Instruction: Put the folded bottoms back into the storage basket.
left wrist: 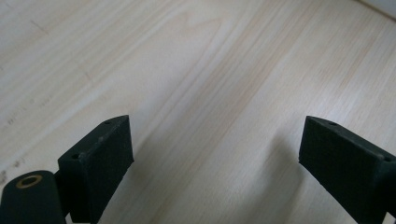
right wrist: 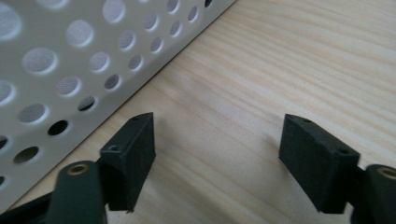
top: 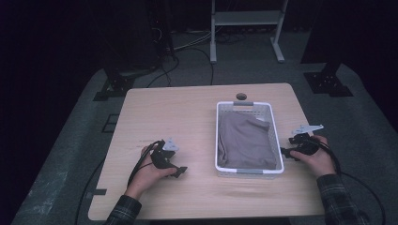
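The pale wooden table (top: 187, 117) carries a white perforated plastic basket (top: 277, 140) with grey handles on its right half, and a folded grey-brown cloth (top: 245, 140) lies flat inside it, filling most of the floor of the basket below the rim. Judging from how things lie, the main work looks done: the cloth is folded and stowed, nothing else lies loose on the tabletop, and what may be left is only to draw the hands away or perhaps shift the basket.

The left gripper (top: 180, 171), a black two-jaw tool with a trailing cable, rests low over bare wood well to the left of the basket. In the left gripper view its jaws stand wide apart with nothing but wood grain between them; it holds and touches nothing.

The right gripper (top: 285, 153) sits just beside the basket's right wall, pointing at it. In the right gripper view (right wrist: 217, 140) its jaws are also spread, with bare table between them; the holed white wall is close by its left jaw, but the pads do not press on it, so it grips nothing.
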